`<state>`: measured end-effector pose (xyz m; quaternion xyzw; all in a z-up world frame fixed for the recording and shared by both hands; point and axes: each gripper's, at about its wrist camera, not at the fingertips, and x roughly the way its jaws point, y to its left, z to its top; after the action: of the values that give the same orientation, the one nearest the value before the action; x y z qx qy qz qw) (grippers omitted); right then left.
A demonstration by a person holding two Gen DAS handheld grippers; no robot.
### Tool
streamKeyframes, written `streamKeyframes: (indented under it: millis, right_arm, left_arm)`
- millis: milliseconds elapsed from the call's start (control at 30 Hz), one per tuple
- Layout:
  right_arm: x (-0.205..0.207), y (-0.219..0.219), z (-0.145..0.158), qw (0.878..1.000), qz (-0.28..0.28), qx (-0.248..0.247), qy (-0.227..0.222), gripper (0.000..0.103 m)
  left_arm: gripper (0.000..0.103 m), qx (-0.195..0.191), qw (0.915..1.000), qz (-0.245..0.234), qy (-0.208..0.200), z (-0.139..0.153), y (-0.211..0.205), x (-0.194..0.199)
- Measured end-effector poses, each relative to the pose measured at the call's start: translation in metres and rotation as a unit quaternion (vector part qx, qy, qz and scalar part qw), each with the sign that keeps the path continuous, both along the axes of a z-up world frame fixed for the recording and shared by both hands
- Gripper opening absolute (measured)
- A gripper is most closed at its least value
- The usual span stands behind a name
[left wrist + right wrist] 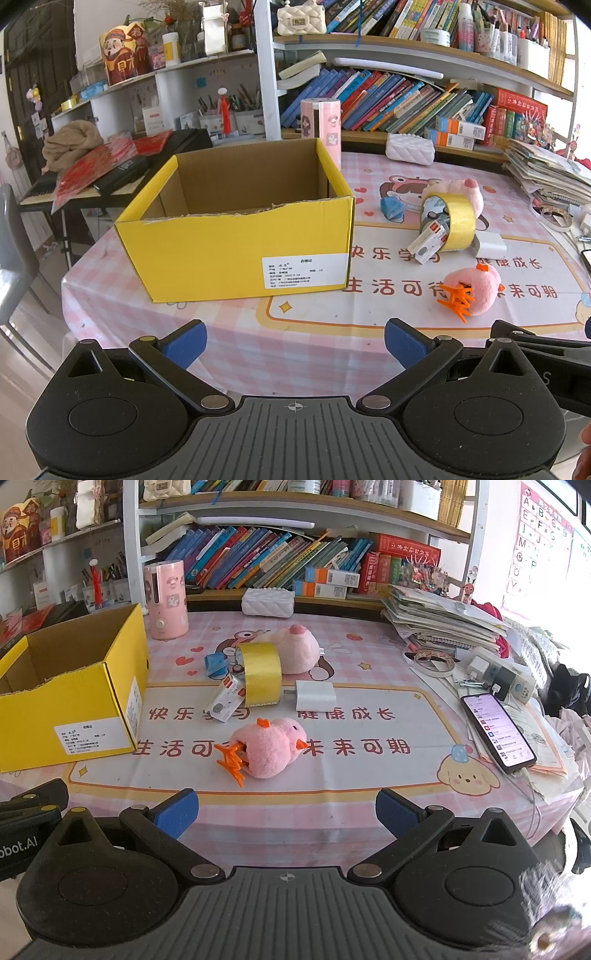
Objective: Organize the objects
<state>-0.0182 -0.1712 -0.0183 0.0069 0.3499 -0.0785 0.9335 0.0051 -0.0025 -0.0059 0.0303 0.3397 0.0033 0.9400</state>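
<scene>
An open yellow cardboard box (236, 254) stands on the pink tablecloth, left of the loose items; it shows at the left in the right wrist view (74, 709). A pink plush chick with orange feet (269, 749) lies nearest my right gripper (286, 812), which is open and empty. Behind the chick lie a yellow tape roll (258, 675), a small white carton (227, 701), a white charger (314, 696), a blue crumpled item (216, 664) and a pink plush pig (295, 646). My left gripper (295, 347) is open and empty, in front of the box.
A pink cylinder appliance (166, 598) stands behind the box. A white quilted pouch (267, 602) sits by the bookshelf. A paper stack (439, 620), power strip (506, 679) and lit phone (498, 731) crowd the right side. A chair (14, 258) stands at the left.
</scene>
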Motion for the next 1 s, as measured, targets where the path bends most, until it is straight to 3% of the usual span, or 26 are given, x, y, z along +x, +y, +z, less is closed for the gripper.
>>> streamKeyframes:
  millis: [1000]
  right_arm:
    - [-0.0009,0.0011,-0.0029,1.000,0.010,0.000,0.008,0.103]
  left_arm:
    - [0.103,-0.004,0.9999,0.006,0.013,-0.0044,0.0019,-0.0017]
